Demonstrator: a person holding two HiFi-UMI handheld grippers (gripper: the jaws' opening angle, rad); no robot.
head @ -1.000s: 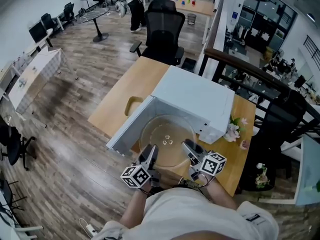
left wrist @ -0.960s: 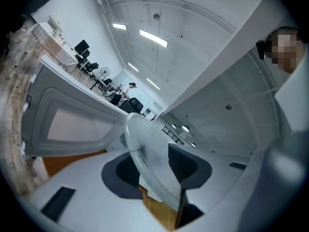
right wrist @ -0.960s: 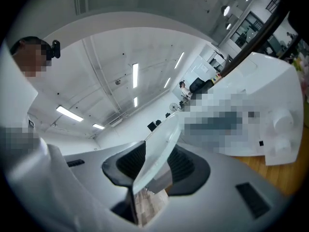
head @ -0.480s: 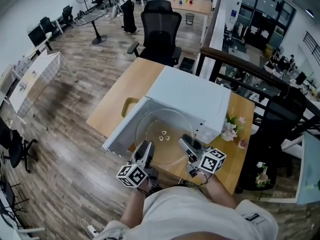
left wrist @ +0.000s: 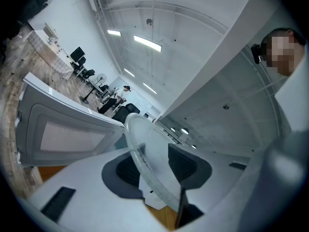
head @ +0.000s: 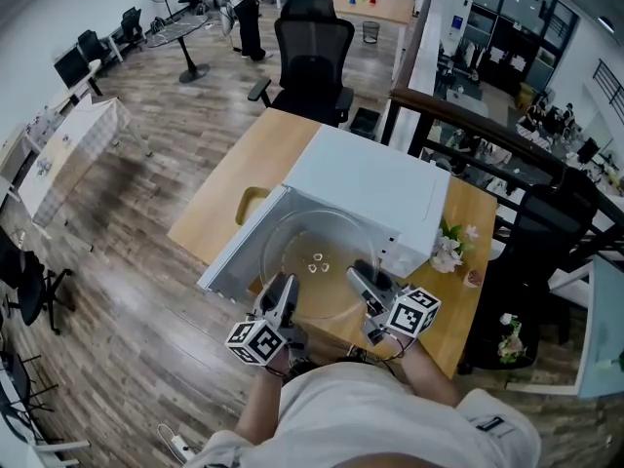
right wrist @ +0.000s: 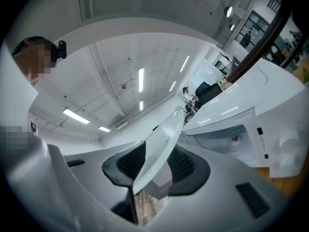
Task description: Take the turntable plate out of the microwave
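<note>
The round glass turntable plate (head: 297,252) is seen clear, the boxy microwave (head: 375,188) white, the wooden tabletop (head: 246,169) pale tan. Black-and-white square markers are borne by the left gripper (head: 284,292) and right gripper (head: 362,281).

left tool (head: 281,300): held level, clamped on turntable plate (head: 317,256) rim | right tool (head: 363,283): held level, clamped on opposite rim
</note>
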